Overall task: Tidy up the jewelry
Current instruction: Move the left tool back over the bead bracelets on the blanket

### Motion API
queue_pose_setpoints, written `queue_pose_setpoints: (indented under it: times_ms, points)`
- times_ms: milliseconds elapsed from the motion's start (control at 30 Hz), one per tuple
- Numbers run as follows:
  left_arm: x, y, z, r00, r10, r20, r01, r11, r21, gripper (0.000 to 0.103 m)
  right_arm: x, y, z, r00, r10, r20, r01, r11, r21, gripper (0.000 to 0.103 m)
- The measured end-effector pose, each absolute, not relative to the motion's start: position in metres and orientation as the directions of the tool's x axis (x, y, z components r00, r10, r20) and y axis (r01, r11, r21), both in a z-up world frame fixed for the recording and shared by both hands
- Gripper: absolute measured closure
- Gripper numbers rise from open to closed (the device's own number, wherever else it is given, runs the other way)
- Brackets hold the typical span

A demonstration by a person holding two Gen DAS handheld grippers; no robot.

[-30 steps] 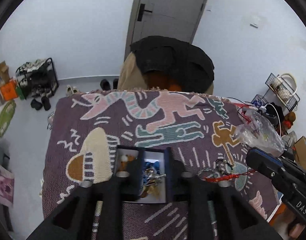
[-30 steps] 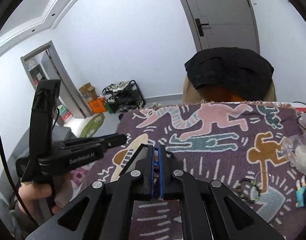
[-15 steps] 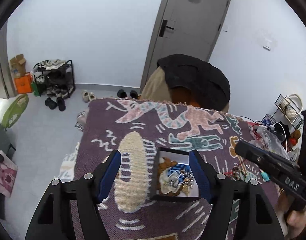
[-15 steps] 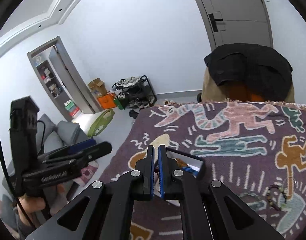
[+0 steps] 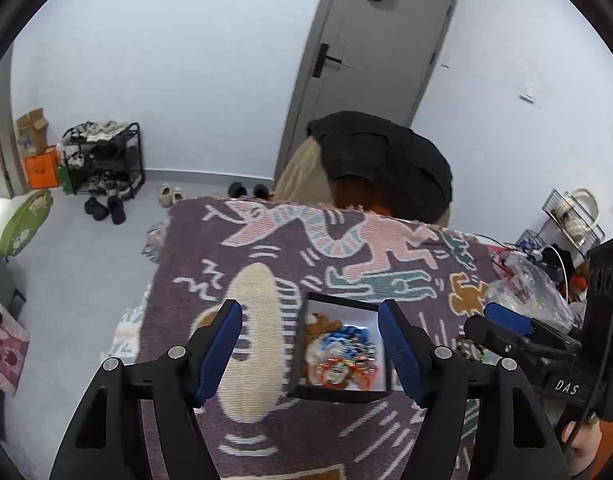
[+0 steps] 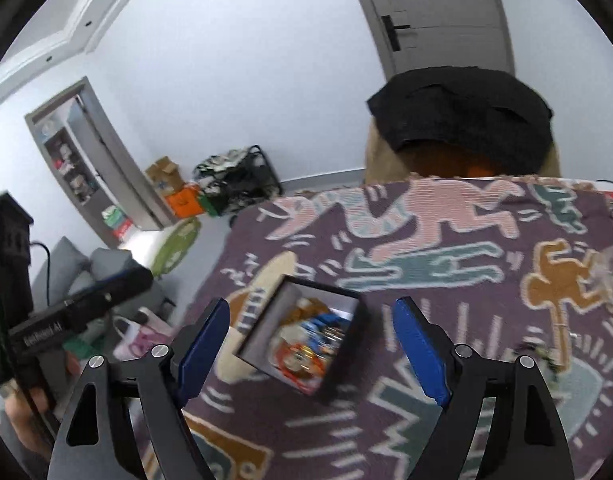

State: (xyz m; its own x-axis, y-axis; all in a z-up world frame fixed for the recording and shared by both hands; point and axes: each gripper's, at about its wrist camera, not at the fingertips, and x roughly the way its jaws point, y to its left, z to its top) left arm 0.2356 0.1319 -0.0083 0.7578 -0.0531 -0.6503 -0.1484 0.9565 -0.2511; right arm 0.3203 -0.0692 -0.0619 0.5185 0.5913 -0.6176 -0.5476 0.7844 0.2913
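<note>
1. Left gripper (image 5: 310, 354) apart, nothing clamped; black jewelry box (image 5: 338, 354) on the patterned blanket (image 5: 234, 432), just ahead at 12 o'clock, in line with the gap and toward the right pad.
2. Right gripper (image 6: 310, 354) apart, jaws just opened, nothing gripped; same box (image 6: 302, 342) lies ahead between the blue pads, turned corner-on.
3. Box already heaped with tangled coloured pieces (image 5: 340, 354).
4. Loose bracelets (image 6: 540, 354) on the blanket at 3 o'clock of the box, well apart; probably still to be collected.
5. Risk: closing on the box wall instead of a piece, tipping it and spilling contents.
6. Risk: tangled strands snagging on a pad and dragging neighbours out.
</note>
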Motion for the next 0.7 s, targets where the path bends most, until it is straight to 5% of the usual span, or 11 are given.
queue_pose_setpoints:
  times_ms: [200,367,700]
  points:
    - [0.242,0.097,-0.011,0.759,-0.079,-0.647,-0.098,0.967,-0.234,0.028,0.32,-0.117,-0.067,0.544,0.579,-0.607,-0.489,0.807,0.331,0.019]
    - [0.247,0.069,-0.014,0.764,-0.083,-0.64,-0.073,0.974,-0.214,0.016,0.312,-0.159,-0.072,0.577,0.57,-0.586,-0.436,0.821,0.369,0.019]
    - [0.257,0.013,-0.021,0.743,-0.146,-0.653,0.012,0.979,-0.205,0.013,0.302,-0.233,-0.094,0.611,0.569,-0.551,-0.328,0.815,0.477,0.019]
